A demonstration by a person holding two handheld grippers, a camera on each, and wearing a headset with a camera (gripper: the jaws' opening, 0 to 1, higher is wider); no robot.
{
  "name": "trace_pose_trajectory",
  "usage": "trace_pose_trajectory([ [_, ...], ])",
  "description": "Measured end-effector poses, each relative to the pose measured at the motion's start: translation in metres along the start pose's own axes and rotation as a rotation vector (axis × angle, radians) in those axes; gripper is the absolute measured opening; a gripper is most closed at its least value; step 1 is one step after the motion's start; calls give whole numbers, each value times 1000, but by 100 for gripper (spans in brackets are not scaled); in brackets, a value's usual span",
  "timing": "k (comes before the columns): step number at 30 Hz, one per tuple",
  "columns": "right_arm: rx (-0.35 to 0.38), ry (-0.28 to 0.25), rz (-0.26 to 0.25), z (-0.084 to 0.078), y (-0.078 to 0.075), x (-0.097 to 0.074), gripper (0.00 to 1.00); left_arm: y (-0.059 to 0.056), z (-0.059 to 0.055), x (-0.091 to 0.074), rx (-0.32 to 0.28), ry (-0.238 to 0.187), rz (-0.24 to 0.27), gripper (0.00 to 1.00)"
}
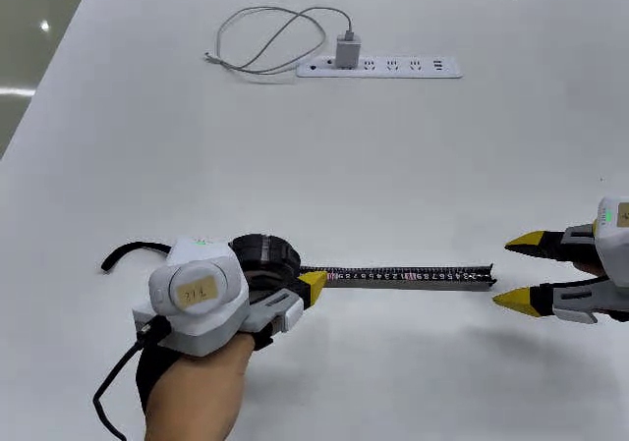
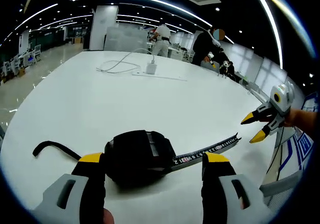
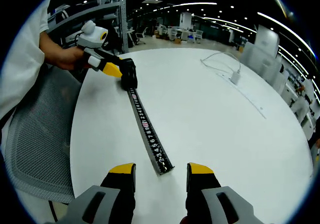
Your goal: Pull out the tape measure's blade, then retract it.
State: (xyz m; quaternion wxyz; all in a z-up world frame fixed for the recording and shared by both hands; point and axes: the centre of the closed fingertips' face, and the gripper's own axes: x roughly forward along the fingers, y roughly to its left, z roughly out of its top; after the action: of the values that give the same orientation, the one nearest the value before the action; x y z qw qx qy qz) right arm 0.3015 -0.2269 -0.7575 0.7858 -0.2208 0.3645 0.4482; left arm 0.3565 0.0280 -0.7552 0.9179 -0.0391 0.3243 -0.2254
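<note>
Right tool [image 1: 503,272] spread, blade [image 1: 413,276] tip just ahead

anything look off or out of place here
Nothing is damaged or spilled. One loose end: the tape measure's blade lies stretched out flat on the table, its tip free and just short of the open right gripper, while the left gripper straddles the case.

White power strip [image 1: 378,66] with charger [image 1: 348,48], coiled cable [image 1: 265,43]
</note>
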Motion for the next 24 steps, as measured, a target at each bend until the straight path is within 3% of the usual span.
trace_pose_trajectory([
  [24, -96, 99, 82, -14, -8, 20, 27, 12, -4, 10, -46, 6, 77, 68],
])
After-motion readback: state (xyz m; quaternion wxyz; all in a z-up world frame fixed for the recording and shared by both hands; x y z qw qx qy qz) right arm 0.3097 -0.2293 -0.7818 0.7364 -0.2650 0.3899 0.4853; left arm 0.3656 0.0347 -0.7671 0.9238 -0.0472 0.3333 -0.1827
